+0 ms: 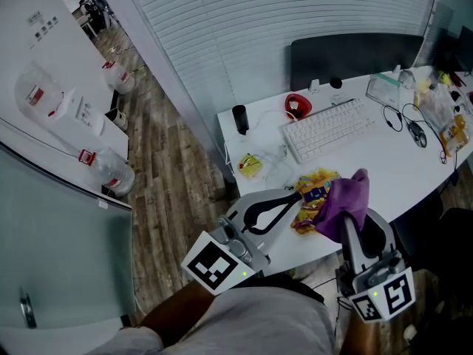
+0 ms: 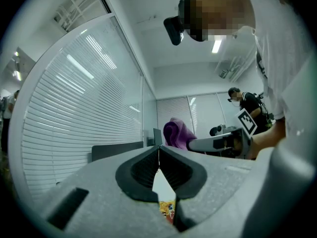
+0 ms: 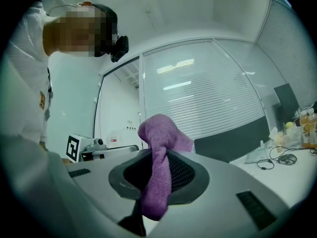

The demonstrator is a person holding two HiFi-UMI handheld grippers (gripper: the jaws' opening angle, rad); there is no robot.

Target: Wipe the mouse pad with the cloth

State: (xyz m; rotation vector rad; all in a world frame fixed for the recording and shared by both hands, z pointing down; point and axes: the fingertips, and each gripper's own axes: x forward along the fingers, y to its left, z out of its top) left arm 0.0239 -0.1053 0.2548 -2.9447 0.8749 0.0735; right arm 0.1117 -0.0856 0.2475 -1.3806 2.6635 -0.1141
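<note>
Person stands at the near edge of the white desk (image 1: 392, 176), one gripper in each hand, both held low and close to the body, forearms bent in at the bottom of the head view. Both gripper cameras look up toward the blinds and ceiling, so both tools are tipped upward.

Left gripper (image 1: 294, 197) angles in from the left, tips aimed toward the right and reaching over the desk's near edge, just beside the left side of the mouse pad (image 1: 314, 187). In its own view the left gripper (image 2: 159, 155) has its jaws pressed together at the tips, with nothing between them. A strip of the colourful pad (image 2: 167, 211) shows through the gap lower down.

Right gripper (image 1: 346, 224) points straight ahead, away from the body. The right gripper (image 3: 158, 167) is clamped on the purple cloth (image 3: 159, 148): a twisted strip runs down between the pads and a bunched lump sticks out above the tips. In the head view the cloth (image 1: 344, 198) sits over the right part of the pad, covering it. I cannot tell whether cloth and pad touch.

The pad is yellow with a busy print and lies at the desk's near edge, in front of the white keyboard (image 1: 325, 128). A dark chair (image 1: 347, 58) stands behind the desk.
</note>
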